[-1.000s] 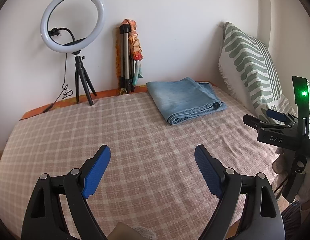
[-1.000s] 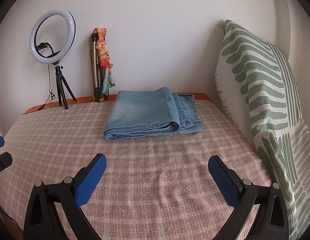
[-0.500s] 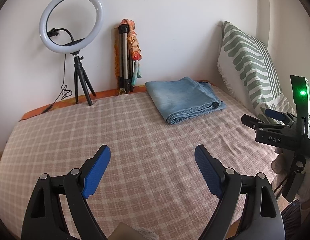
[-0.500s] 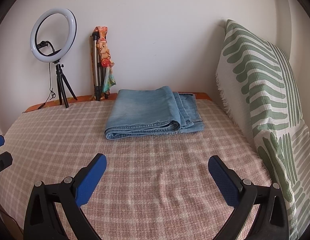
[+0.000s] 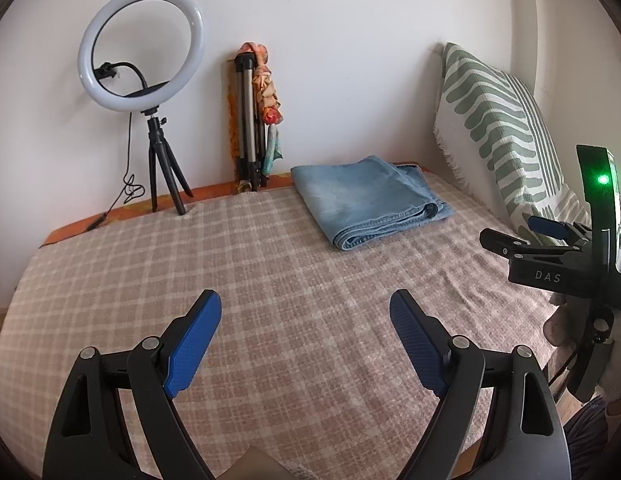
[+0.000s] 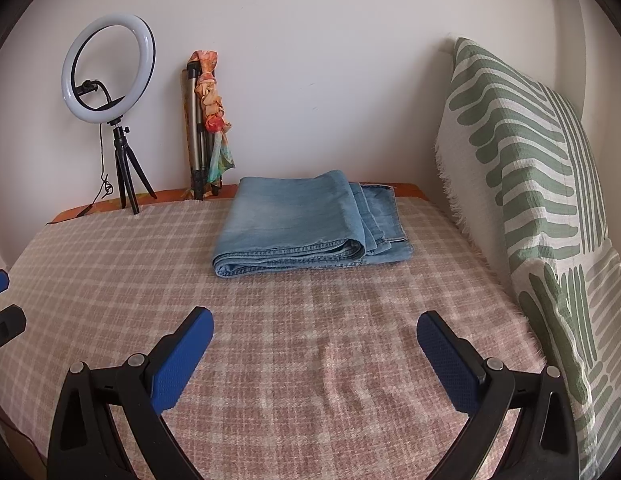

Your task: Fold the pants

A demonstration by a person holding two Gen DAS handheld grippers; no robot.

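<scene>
Light blue denim pants [image 5: 366,198] [image 6: 310,224] lie folded into a flat stack at the far side of the bed, near the wall. My left gripper [image 5: 306,300] hovers open over the checked bedspread [image 5: 250,280], well short of the pants, with nothing between its blue pads. My right gripper [image 6: 314,320] is likewise open and empty, pointing at the pants from the near side. In the left wrist view the right gripper's body [image 5: 550,264] shows at the right edge, held in a hand.
A green-and-white patterned pillow [image 6: 530,184] leans against the wall on the right. A ring light on a small tripod [image 6: 110,88] and a folded tripod with a scarf [image 6: 206,120] stand at the far left by the wall.
</scene>
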